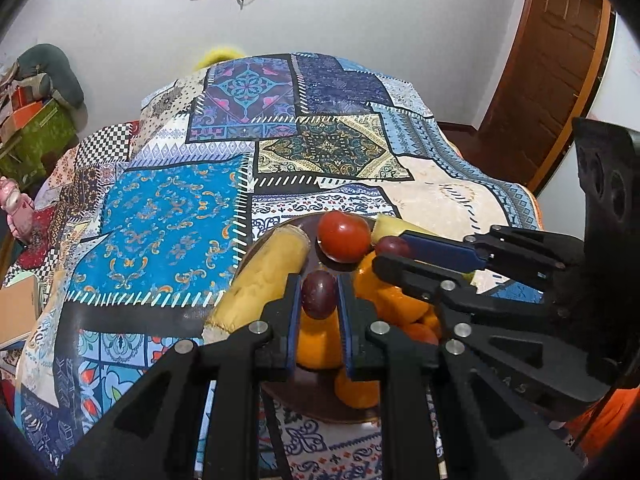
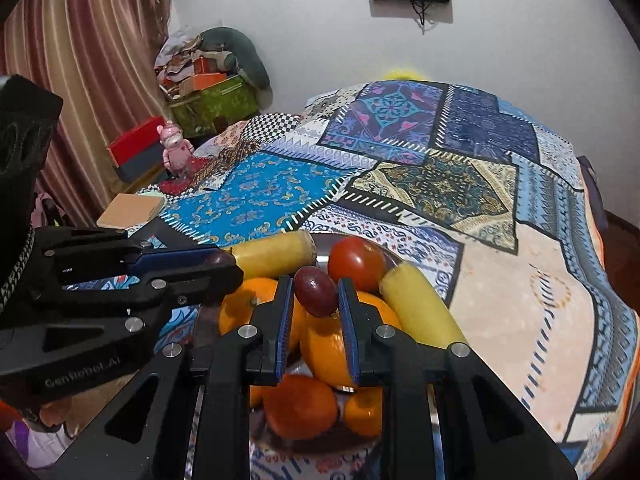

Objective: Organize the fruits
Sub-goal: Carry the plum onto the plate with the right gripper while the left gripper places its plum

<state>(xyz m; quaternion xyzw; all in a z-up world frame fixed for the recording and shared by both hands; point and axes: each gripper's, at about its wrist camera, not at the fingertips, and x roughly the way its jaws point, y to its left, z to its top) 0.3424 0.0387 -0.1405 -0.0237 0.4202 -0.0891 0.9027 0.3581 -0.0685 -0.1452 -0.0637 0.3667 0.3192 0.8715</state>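
Note:
A brown plate point(image 1: 256, 245) on the patchwork cloth holds several oranges point(image 1: 320, 344), a red tomato point(image 1: 344, 236) and two peeled banana pieces point(image 1: 264, 276). My left gripper point(image 1: 319, 285) hangs over the plate, shut on a dark purple grape point(image 1: 319, 294). Close on its right, my right gripper point(image 1: 385, 251) is shut on a second purple grape point(image 1: 393, 245). In the right wrist view that gripper point(image 2: 316, 286) pinches its grape point(image 2: 316, 291) above the oranges point(image 2: 328, 348), in front of the tomato point(image 2: 357, 258). There the left gripper point(image 2: 224, 262) reaches in from the left beside a banana piece point(image 2: 274, 254).
The patchwork cloth point(image 1: 172, 216) covers the whole table and drops off at the right edge. A pink figurine point(image 2: 176, 150), a tan box point(image 2: 132, 210) and piled clutter point(image 2: 208, 88) stand at the far left. A wooden door point(image 1: 552, 60) is at the right.

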